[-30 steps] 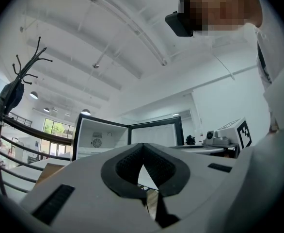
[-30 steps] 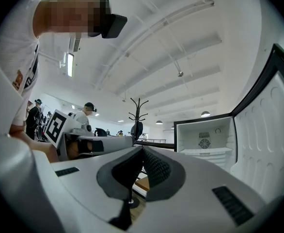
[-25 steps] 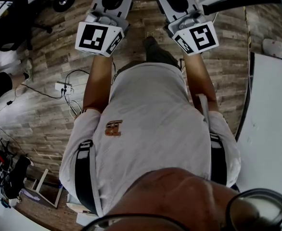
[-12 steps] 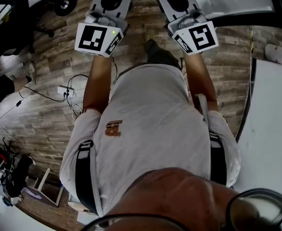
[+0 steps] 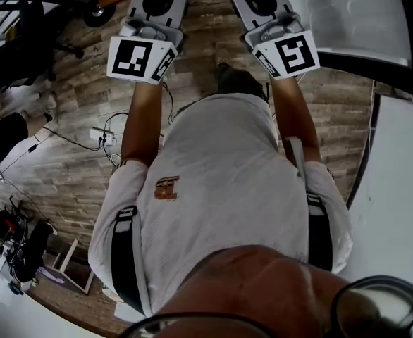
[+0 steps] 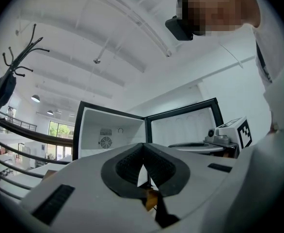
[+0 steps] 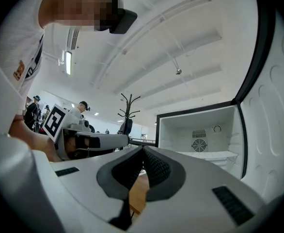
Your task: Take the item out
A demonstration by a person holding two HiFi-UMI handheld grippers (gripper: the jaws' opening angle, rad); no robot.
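**Left gripper** (image 6: 143,147): jaws fully closed, tips meeting, nothing between them. In the head view it sits at 11 o'clock, held out ahead of the body and pointing roughly level. Its marker cube (image 5: 142,56) faces up. The left forearm (image 5: 142,118) is stretched straight forward from the shoulder.

**Right gripper** (image 7: 143,149): jaws fully closed, tips meeting, nothing gripped. In the head view it sits at 1 o'clock, beside the left one and at about the same reach, the two apart. Its marker cube (image 5: 291,51) faces up. The right forearm (image 5: 294,118) is extended forward.

**Fridge** (image 7: 200,130): open, with a white interior and a round fan grille on the back wall. It lies at about 12 o'clock ahead of both grippers, which are outside it. Its door (image 7: 273,106) stands at 3 o'clock in the right gripper view.

**The item**: cannot be made out in any view.

**Coat rack** (image 7: 127,110): at 11 o'clock of the closed tips in the right gripper view.

**Wooden floor** (image 5: 72,104): a power strip (image 5: 101,134) with cables lies at 9 o'clock in the head view.
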